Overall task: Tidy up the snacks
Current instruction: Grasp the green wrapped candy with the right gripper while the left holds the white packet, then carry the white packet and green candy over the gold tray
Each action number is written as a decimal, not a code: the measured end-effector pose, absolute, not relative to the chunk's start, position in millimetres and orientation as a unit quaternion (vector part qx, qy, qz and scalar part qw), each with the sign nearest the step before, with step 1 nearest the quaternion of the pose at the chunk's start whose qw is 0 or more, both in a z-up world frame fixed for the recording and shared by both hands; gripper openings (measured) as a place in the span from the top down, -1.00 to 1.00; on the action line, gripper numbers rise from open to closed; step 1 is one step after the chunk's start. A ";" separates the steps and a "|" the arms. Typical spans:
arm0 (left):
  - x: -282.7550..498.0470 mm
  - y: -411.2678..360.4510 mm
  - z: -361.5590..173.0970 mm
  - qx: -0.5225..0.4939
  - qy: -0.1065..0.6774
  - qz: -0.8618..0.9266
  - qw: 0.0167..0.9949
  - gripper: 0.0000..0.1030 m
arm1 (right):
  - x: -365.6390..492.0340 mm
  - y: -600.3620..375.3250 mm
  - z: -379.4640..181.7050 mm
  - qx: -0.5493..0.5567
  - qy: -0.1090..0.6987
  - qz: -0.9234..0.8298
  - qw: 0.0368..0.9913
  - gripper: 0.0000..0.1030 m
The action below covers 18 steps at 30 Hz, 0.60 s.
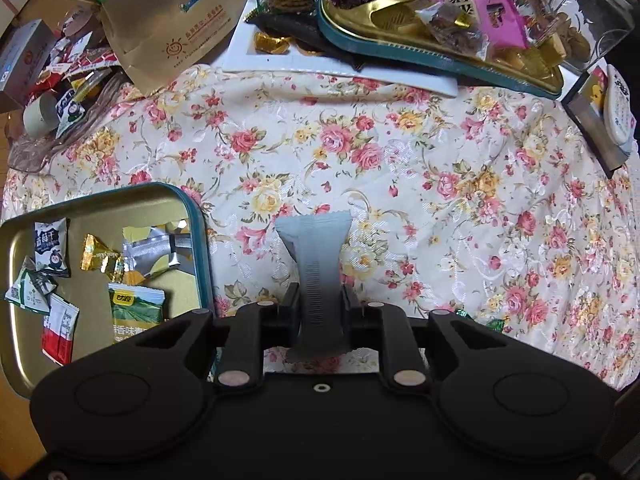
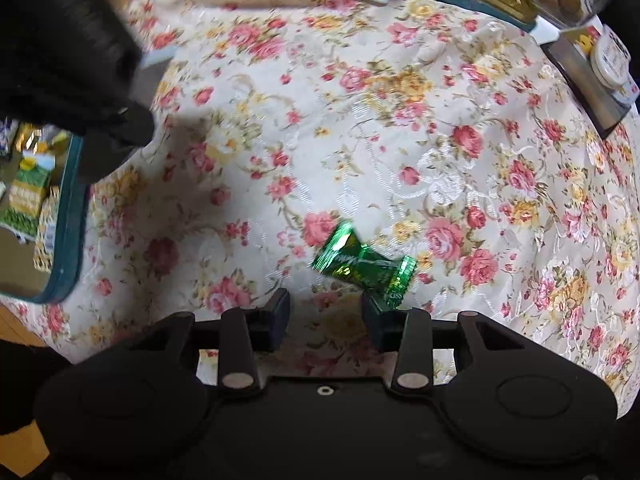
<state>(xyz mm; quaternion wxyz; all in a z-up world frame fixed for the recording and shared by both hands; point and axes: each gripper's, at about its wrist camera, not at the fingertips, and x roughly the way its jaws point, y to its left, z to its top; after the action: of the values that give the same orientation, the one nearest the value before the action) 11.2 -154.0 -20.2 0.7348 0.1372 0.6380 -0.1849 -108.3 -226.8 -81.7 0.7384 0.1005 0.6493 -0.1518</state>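
Observation:
In the left wrist view my left gripper [image 1: 320, 300] is shut on a pale grey snack packet [image 1: 316, 248], pinched at its middle and held above the floral tablecloth [image 1: 440, 184]. To its lower left lies a gold tin with a teal rim [image 1: 198, 240], holding several wrapped snacks. In the right wrist view my right gripper [image 2: 326, 314] stands open over the cloth with nothing between its fingers. A green foil candy [image 2: 360, 264] lies on the cloth just ahead of the right-hand fingertip [image 2: 378, 316]. The same tin's rim [image 2: 70, 220] shows at the left edge.
A second teal-rimmed gold tin [image 1: 360, 46] heaped with candies sits on a white board [image 1: 340, 70] at the far side. A brown paper bag [image 1: 172, 20] and loose packets crowd the far left. A small lidded tub [image 1: 618, 108] stands at the right. A dark blurred shape [image 2: 60, 40] fills the right view's upper left.

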 end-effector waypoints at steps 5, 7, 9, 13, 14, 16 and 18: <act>11.3 -146.0 -13.3 0.145 0.640 -0.183 0.732 0.47 | -117.0 -255.7 -70.2 0.158 0.630 -0.161 0.743 0.18; 11.8 -140.2 -9.9 0.143 0.644 -0.184 0.729 0.47 | -119.4 -258.6 -68.0 0.157 0.624 -0.157 0.750 0.18; 11.2 -134.9 -5.9 0.147 0.642 -0.186 0.729 0.48 | -119.5 -257.3 -68.2 0.149 0.623 -0.147 0.754 0.18; 11.7 -121.8 3.6 0.144 0.636 -0.191 0.733 0.47 | -116.4 -254.3 -70.8 0.133 0.621 -0.136 0.760 0.18; 13.3 -118.0 5.4 0.137 0.638 -0.193 0.733 0.48 | -115.7 -255.7 -70.6 0.137 0.620 -0.138 0.760 0.18; 16.8 -109.6 8.5 0.121 0.643 -0.195 0.730 0.48 | -113.6 -261.7 -71.1 0.157 0.619 -0.146 0.756 0.18; 20.0 -101.7 11.5 0.109 0.646 -0.199 0.729 0.48 | -112.2 -272.2 -72.8 0.196 0.618 -0.163 0.744 0.18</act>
<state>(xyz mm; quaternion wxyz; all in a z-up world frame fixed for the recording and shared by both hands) 20.0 -101.7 11.5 0.7288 0.1088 0.6462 -0.1986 -112.2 -272.2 -72.8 0.7440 0.1961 0.6177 -0.1629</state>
